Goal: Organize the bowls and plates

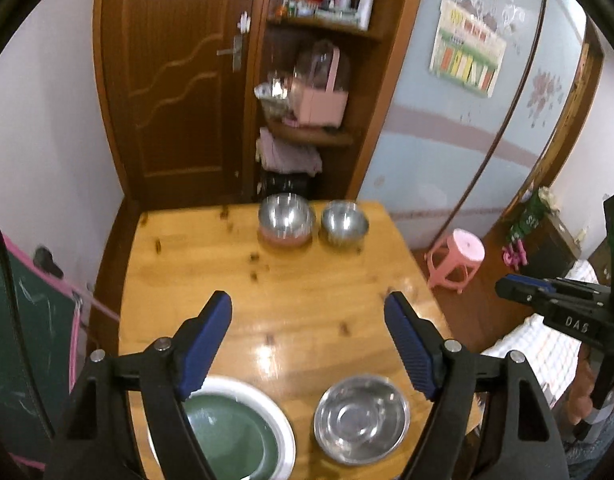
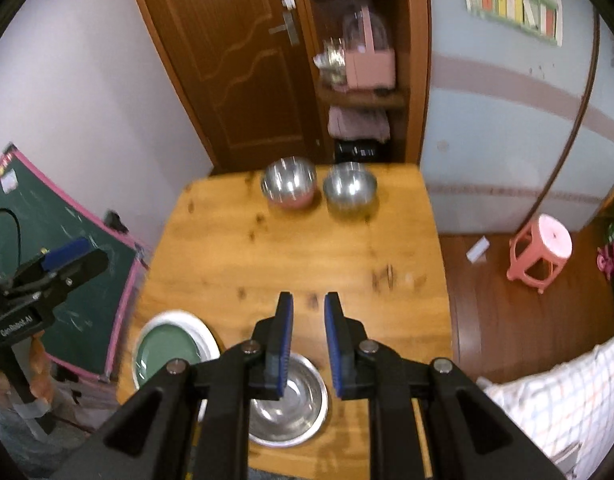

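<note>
A green plate with a white rim (image 1: 235, 432) (image 2: 171, 346) and a shallow steel bowl (image 1: 362, 416) (image 2: 295, 404) sit at the near edge of the wooden table (image 1: 299, 288) (image 2: 299, 248). Two deeper steel bowls stand at the far edge: the left one (image 1: 286, 216) (image 2: 289, 182) rests on something pink, the right one (image 1: 344, 222) (image 2: 350, 188) beside it. My left gripper (image 1: 309, 312) is wide open and empty above the near dishes. My right gripper (image 2: 309, 312) hovers over the shallow bowl, jaws a narrow gap apart, holding nothing.
A wooden door (image 1: 179, 80) and shelves with a pink basket (image 1: 319, 100) stand behind the table. A green chalkboard (image 2: 67, 264) leans at the left. A pink stool (image 1: 459, 260) (image 2: 541, 252) and a checked cloth (image 2: 567, 396) are at the right.
</note>
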Demonstrator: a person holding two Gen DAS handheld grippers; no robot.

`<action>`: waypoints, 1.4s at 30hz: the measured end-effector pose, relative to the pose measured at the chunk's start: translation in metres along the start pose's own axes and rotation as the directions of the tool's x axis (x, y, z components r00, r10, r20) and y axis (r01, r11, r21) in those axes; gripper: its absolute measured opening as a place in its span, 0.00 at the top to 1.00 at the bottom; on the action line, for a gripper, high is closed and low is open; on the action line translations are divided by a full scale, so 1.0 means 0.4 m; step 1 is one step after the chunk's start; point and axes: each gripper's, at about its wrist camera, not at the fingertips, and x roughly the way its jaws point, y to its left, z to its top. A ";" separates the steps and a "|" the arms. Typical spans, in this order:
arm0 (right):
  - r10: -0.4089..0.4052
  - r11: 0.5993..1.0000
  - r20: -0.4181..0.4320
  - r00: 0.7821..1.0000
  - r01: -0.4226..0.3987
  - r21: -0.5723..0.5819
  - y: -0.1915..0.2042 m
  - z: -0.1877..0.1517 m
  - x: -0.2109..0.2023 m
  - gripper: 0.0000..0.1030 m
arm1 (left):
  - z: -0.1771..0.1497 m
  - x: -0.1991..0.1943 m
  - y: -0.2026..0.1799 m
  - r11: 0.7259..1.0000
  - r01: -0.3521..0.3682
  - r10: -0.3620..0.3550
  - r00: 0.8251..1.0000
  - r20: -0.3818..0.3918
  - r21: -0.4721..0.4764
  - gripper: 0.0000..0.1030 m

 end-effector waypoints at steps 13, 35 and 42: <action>-0.009 0.998 0.055 0.998 0.005 0.059 -0.022 0.326 0.026 0.63 | 0.296 0.115 0.041 0.998 -0.040 0.042 0.998 0.047 -0.039 0.19; 0.116 0.988 -0.264 0.957 -0.083 0.133 -0.040 0.429 0.769 0.63 | 0.204 0.942 0.297 0.917 -0.112 0.020 0.971 -0.236 -0.383 0.20; 0.183 0.965 -0.316 0.931 -0.109 0.238 -0.053 0.383 0.892 0.63 | 0.169 1.033 0.323 0.893 -0.092 -0.022 0.969 -0.247 -0.440 0.25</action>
